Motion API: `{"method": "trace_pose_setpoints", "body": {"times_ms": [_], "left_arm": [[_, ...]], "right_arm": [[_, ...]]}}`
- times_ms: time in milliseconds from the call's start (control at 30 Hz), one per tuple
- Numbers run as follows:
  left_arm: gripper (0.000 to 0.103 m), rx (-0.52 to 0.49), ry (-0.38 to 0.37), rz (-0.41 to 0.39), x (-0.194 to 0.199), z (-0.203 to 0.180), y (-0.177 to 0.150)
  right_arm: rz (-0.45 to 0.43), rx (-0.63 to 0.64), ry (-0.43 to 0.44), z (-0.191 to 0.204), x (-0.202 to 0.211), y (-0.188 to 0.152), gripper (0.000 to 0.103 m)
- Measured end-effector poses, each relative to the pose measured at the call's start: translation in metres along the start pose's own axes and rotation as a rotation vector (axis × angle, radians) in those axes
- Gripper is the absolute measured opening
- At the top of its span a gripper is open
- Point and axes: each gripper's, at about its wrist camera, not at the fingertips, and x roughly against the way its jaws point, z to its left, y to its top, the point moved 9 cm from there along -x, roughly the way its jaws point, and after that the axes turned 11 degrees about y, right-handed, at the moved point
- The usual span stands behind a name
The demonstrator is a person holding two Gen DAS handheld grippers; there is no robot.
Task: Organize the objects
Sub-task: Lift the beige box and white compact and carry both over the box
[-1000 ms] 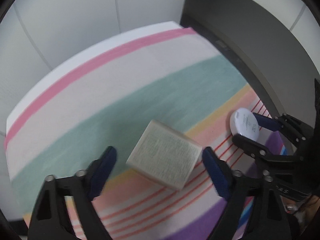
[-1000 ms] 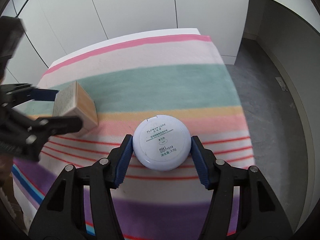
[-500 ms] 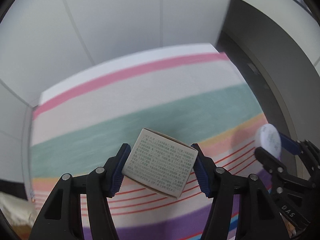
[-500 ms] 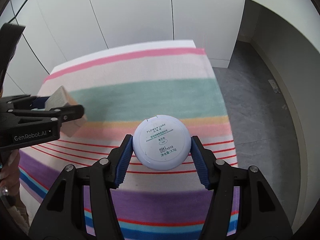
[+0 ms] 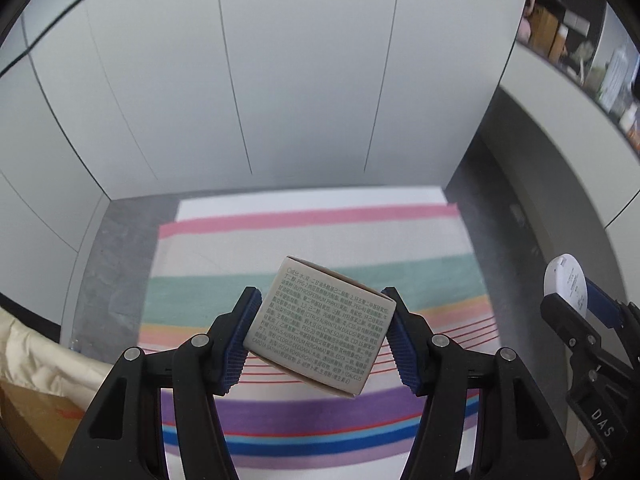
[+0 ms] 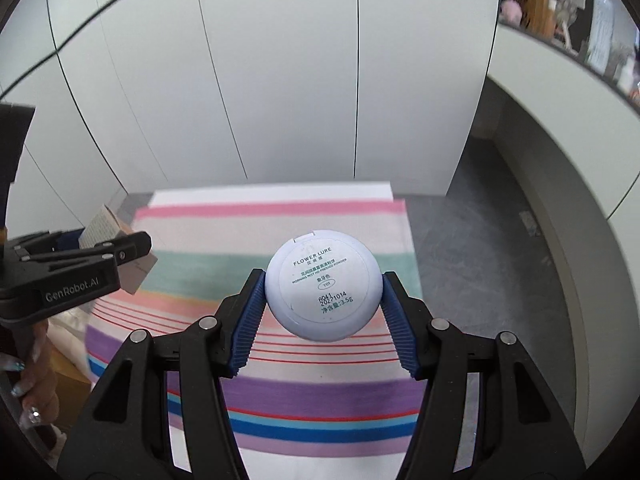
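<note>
a: white cabinet panels fill the upper frame, the striped cloth is low in the centre. left gripper is clamped on the tilted box, at lower centre.

b: and the right gripper pinches the round compact, centre of its view. i think keep both grips firm, carry them level, and set each down gently.

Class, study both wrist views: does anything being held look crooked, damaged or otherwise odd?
Only one thing: the small printed box sits skewed in the left gripper, rotated so the pads press near its corners. The round powder compact sits squarely in the right gripper. No damage shows.
</note>
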Motion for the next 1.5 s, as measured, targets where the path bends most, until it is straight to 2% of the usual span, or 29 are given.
{"method": "trace_pose_setpoints", "body": {"times_ms": [167, 300, 433, 500, 567, 733, 933, 1100, 1233, 1367, 1500], "left_arm": [[0.062, 0.014, 0.058, -0.051, 0.069, 0.027, 0.014], [0.062, 0.032, 0.071, -0.102, 0.118, 0.046, 0.027], [0.062, 0.061, 0.105, -0.149, 0.149, 0.061, 0.029], [0.062, 0.071, 0.106, -0.15, 0.161, 0.069, 0.024], [0.062, 0.061, 0.141, -0.164, 0.168, 0.073, 0.02], [0.062, 0.024, 0.156, -0.213, 0.188, 0.076, -0.01], [0.062, -0.007, 0.145, -0.249, 0.222, 0.08, -0.068], [0.062, 0.001, 0.08, -0.205, 0.24, 0.084, -0.129], [0.062, 0.012, 0.039, -0.161, 0.245, 0.086, -0.166], [0.062, 0.01, 0.02, -0.13, 0.246, 0.091, -0.189], [0.062, 0.036, 0.02, -0.106, 0.236, 0.102, -0.193]], "right_arm": [[-0.044, 0.023, -0.008, 0.024, 0.058, 0.033, 0.06], [-0.062, 0.043, 0.006, 0.045, 0.095, 0.05, 0.06], [-0.094, 0.058, 0.015, 0.066, 0.131, 0.063, 0.06], [-0.1, 0.059, 0.018, 0.072, 0.14, 0.064, 0.06], [-0.099, 0.066, 0.019, 0.079, 0.147, 0.06, 0.06], [-0.073, 0.081, 0.014, 0.087, 0.157, 0.035, 0.06], [-0.036, 0.06, 0.017, 0.084, 0.172, -0.02, 0.06], [-0.004, 0.004, 0.025, 0.077, 0.192, -0.081, 0.06], [0.032, -0.028, 0.02, 0.073, 0.205, -0.127, 0.06], [0.054, -0.042, -0.004, 0.071, 0.219, -0.159, 0.06], [0.065, -0.056, -0.01, 0.072, 0.225, -0.171, 0.06]]}}
